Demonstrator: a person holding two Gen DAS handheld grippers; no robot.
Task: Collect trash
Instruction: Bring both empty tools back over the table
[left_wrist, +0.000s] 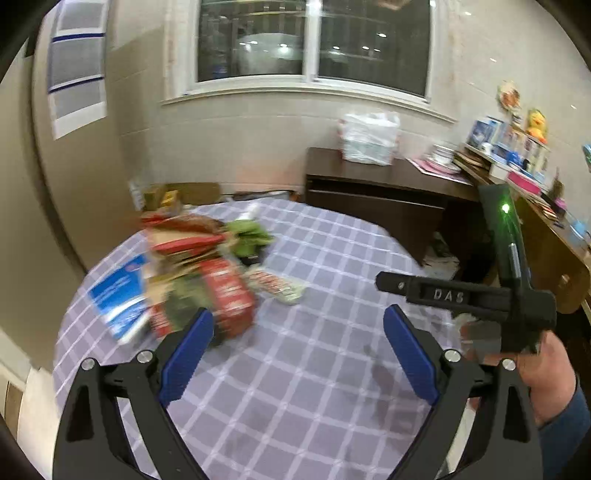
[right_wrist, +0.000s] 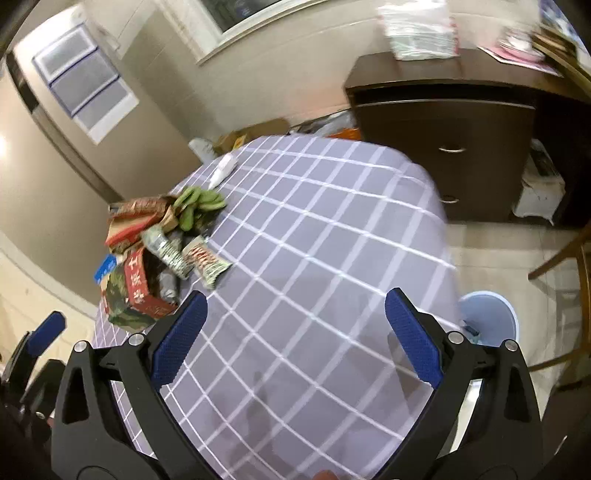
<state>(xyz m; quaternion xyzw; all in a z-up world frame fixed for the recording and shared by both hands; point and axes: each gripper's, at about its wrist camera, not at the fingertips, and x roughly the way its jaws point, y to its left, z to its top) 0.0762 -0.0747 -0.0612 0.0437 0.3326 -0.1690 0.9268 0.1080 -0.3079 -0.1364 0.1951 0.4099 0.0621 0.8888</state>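
**Stock on the checked table: trash heap, both jaws empty**

1. My left gripper (left_wrist: 297, 347): blue pads spread wide apart, nothing between them, held above the checked tablecloth (left_wrist: 314, 369). Its left pad shows just in front of the red carton.

2. My right gripper (right_wrist: 295, 339): pads likewise wide apart and empty, over the bare middle of the tablecloth (right_wrist: 332, 240). In the left wrist view its black body (left_wrist: 480, 295) appears at right, gripped by my right hand (left_wrist: 546, 373).

3. Trash heap (right_wrist: 155, 251): gathered on the left side of the table, near its edge. Contents as far as legible:
 - red carton with white characters (right_wrist: 138, 284), open, nearest the grippers; blurred in the left wrist view (left_wrist: 229, 295).
 - flattened red-and-brown cardboard (right_wrist: 136, 218), at the back of the heap.
 - green crumpled wrapper (right_wrist: 199, 203), beside the cardboard, far side.
 - crushed clear bottle with label (right_wrist: 166, 251), lying across the middle.
 - striped red-and-white wrapper (right_wrist: 207, 262), on the cloth at the heap's right edge.
 - blue-and-white packet (left_wrist: 118, 299), leftmost, at the table's edge.

4. White tube-shaped item (right_wrist: 223, 168): lying alone on the far part of the table, apart from the heap.

5. Pale blue bin (right_wrist: 487, 317): on the floor, just beside the table's right edge.

6. Dark wooden cabinet (right_wrist: 443, 133): against the wall beyond the table, white plastic bag (left_wrist: 369, 138) on top.
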